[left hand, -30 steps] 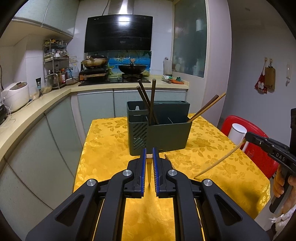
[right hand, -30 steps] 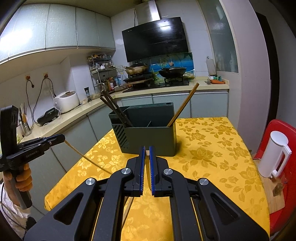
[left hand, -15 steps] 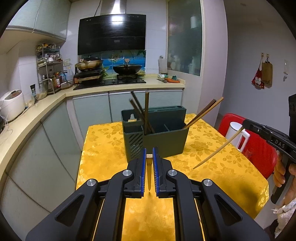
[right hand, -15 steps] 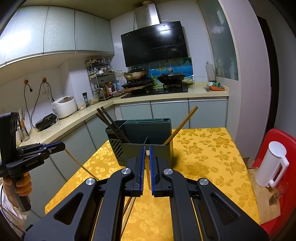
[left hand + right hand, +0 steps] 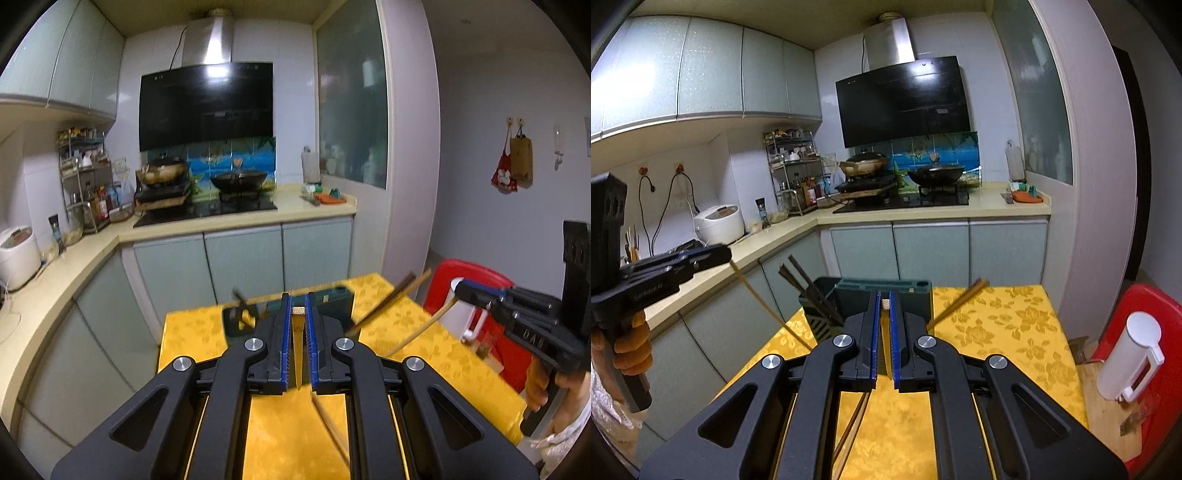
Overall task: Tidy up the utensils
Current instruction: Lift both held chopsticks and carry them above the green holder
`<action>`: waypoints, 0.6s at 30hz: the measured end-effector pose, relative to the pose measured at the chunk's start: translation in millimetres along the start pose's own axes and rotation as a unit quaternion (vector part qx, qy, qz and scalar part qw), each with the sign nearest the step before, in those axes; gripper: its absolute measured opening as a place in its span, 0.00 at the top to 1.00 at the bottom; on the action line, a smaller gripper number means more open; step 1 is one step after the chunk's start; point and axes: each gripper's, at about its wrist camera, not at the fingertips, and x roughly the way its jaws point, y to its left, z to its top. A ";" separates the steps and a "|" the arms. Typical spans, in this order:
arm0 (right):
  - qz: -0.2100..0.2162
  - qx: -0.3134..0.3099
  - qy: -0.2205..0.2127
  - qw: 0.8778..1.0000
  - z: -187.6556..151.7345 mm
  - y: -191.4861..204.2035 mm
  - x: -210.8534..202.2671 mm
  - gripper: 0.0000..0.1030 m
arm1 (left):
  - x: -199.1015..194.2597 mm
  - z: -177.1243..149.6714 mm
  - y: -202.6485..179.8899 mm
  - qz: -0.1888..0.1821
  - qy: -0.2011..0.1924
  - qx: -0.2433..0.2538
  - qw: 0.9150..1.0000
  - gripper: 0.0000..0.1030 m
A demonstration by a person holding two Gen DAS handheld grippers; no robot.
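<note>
A dark green utensil holder point(image 5: 886, 301) stands on the yellow table point(image 5: 997, 332), partly hidden behind my fingers in both views; it also shows in the left wrist view point(image 5: 338, 304). Dark chopsticks point(image 5: 809, 291) lean in its left compartment, and brown ones point(image 5: 960, 301) lean out on the right. My left gripper point(image 5: 297, 317) is shut on a light wooden chopstick point(image 5: 764, 302) that hangs down from it. My right gripper point(image 5: 884, 314) is shut on a light wooden chopstick point(image 5: 421, 328) that slants down toward the table. Both are raised in front of the holder.
A white jug point(image 5: 1130, 358) stands on a red chair point(image 5: 1152, 310) to the table's right. Kitchen counters point(image 5: 923, 214) with a stove and woks run behind and along the left. A white rice cooker point(image 5: 718, 223) sits on the left counter.
Both grippers have risen and tilted up with their chopsticks. The holder has dropped lower in both views and is now mostly behind the fingers.
</note>
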 end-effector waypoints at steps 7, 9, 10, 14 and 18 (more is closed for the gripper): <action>-0.002 -0.005 -0.008 1.000 29.9 -3.6 16.0 0.94 | 20.5 35.6 -8.5 -0.001 -0.019 0.004 1.000 0.93; -0.003 -0.007 -0.010 1.000 36.4 -3.8 20.0 0.94 | 27.9 44.0 -9.5 0.001 -0.021 0.003 1.000 0.93; -0.002 -0.008 -0.012 1.000 40.5 -4.4 23.2 0.94 | 32.7 48.3 -9.8 0.001 -0.022 0.003 1.000 0.93; -0.002 -0.010 -0.012 1.000 45.9 -6.9 33.2 0.94 | 53.2 57.9 -6.1 0.004 -0.018 -0.003 1.000 0.93; -0.008 -0.010 -0.004 1.000 48.4 -12.3 48.1 0.94 | 75.7 58.0 -1.5 0.007 -0.006 -0.008 1.000 0.93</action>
